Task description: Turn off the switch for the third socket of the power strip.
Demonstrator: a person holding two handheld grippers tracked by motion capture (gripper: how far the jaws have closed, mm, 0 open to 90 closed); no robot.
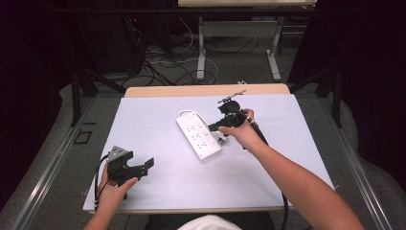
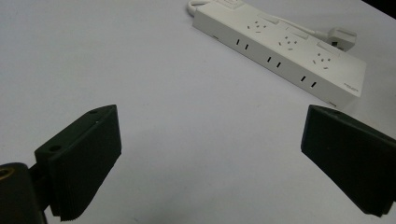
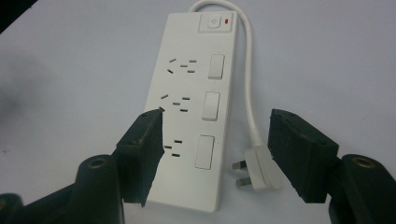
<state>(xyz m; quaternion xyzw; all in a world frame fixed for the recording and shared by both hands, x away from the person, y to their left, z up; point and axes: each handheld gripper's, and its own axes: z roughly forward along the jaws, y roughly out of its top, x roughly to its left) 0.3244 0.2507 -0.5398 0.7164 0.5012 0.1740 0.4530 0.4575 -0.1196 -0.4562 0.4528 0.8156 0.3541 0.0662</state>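
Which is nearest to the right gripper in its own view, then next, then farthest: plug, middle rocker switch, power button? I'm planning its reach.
1. Plug: between the jaws, beside the right jaw.
2. Middle rocker switch: farther up the power strip.
3. Power button: at the strip's far end, by the cord.

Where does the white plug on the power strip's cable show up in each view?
High view: plug at centre, beside the strip's right edge, under the right claw.
Left gripper view: top right, behind the strip.
Right gripper view: bottom centre-right, by the right jaw.
Shared landmark: power strip.
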